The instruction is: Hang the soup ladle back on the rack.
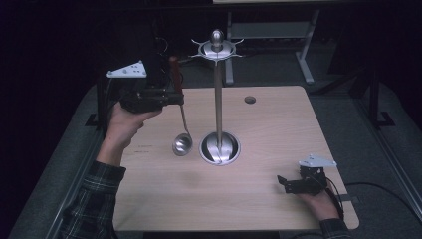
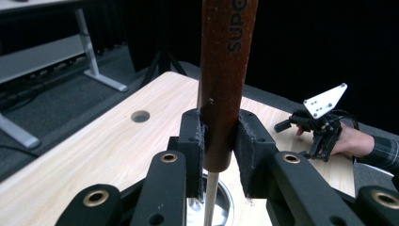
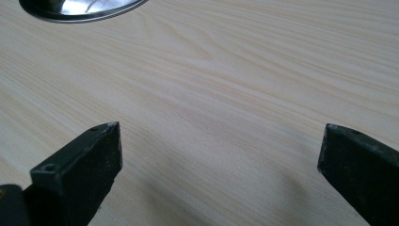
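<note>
A steel ladle (image 1: 182, 144) with a dark red-brown wooden handle (image 2: 227, 70) hangs upright in the air, its bowl low over the table left of the stand. My left gripper (image 1: 175, 94) is shut on that handle, and its pads (image 2: 248, 141) press both sides of the wood just above where the thin steel stem begins. A tall steel utensil stand (image 1: 218, 89) with a round base (image 1: 219, 148) and hooks at its top (image 1: 217, 49) rises at the table's middle. At the near right, my right gripper (image 1: 282, 182) rests on the table, open, with nothing between its jaws.
The light wooden table (image 1: 249, 199) has a round cable hole (image 1: 250, 99) at its far right. The stand's base edge (image 3: 80, 9) lies ahead of the right gripper. Grey floor and a desk frame (image 1: 303, 50) lie beyond the table.
</note>
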{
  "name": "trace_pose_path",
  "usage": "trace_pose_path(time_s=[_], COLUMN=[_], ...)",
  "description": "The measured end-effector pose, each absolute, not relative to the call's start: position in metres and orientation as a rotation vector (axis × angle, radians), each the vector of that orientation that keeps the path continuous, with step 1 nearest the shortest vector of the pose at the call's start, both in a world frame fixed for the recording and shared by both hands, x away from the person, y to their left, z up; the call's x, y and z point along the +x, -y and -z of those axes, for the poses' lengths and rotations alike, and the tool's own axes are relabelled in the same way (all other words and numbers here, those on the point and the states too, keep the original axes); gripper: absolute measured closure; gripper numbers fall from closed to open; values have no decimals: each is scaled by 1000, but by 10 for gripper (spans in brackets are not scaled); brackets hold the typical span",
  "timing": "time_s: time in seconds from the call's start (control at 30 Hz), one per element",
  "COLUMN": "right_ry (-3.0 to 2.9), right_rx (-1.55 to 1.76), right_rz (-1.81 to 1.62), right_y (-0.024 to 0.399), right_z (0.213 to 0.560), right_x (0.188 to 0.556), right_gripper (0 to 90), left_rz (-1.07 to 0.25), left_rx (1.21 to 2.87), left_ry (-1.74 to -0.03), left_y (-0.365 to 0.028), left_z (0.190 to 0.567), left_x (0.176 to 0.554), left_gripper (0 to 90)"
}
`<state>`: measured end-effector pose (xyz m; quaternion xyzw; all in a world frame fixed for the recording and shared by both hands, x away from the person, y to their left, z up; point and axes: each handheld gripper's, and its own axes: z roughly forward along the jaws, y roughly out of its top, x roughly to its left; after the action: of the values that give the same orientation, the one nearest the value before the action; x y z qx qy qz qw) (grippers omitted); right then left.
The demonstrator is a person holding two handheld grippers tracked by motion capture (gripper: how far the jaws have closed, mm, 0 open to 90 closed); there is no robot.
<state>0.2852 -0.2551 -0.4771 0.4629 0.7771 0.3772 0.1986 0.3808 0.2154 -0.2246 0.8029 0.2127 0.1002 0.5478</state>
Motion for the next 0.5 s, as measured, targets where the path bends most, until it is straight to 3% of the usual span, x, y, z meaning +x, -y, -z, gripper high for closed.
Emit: trace_pose_path(time_s=[0.5], right_ry=[-2172], right_rx=[1306], right_rz=[-1054], right_y=[256], right_z=[477], right_x=[285], right_gripper=[0], left_rz=[-214], left_rx=[1905], left_ry=[-452], left_y=[-206], left_z=[210], left_x=[392], left_gripper=[735])
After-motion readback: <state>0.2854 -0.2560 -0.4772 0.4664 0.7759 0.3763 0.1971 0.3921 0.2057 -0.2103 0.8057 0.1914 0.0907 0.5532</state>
